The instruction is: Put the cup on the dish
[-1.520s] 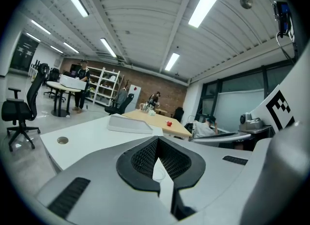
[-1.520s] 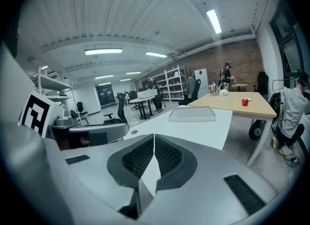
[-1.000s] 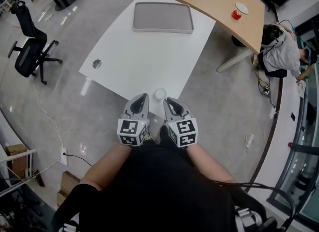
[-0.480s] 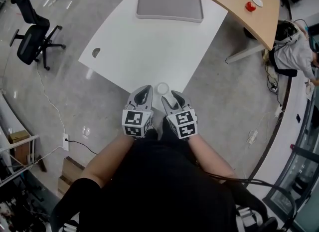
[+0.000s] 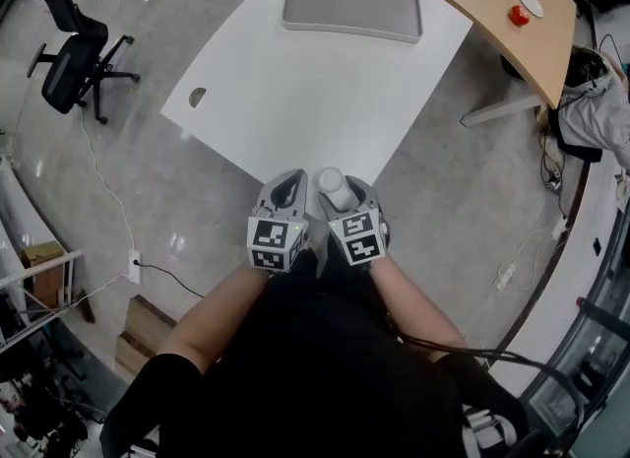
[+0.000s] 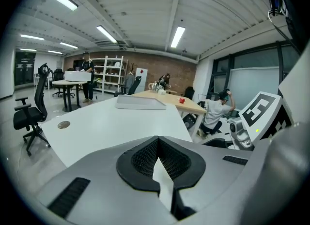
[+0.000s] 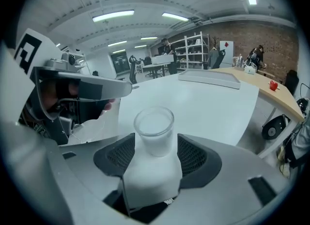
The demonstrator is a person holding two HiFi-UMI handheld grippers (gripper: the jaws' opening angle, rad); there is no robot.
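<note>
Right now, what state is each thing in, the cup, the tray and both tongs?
Cup: upright near the white table's near edge, not gripped.
Gray tray: flat at the table's far side, nothing on it.
Left tongs: shut, empty.
Right tongs: open, jaws have just been opening, one either side of the cup.

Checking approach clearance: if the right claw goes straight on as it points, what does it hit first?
The cup, standing between the jaws of the right claw, which have just been opening. Beyond it, only the white table.
</note>
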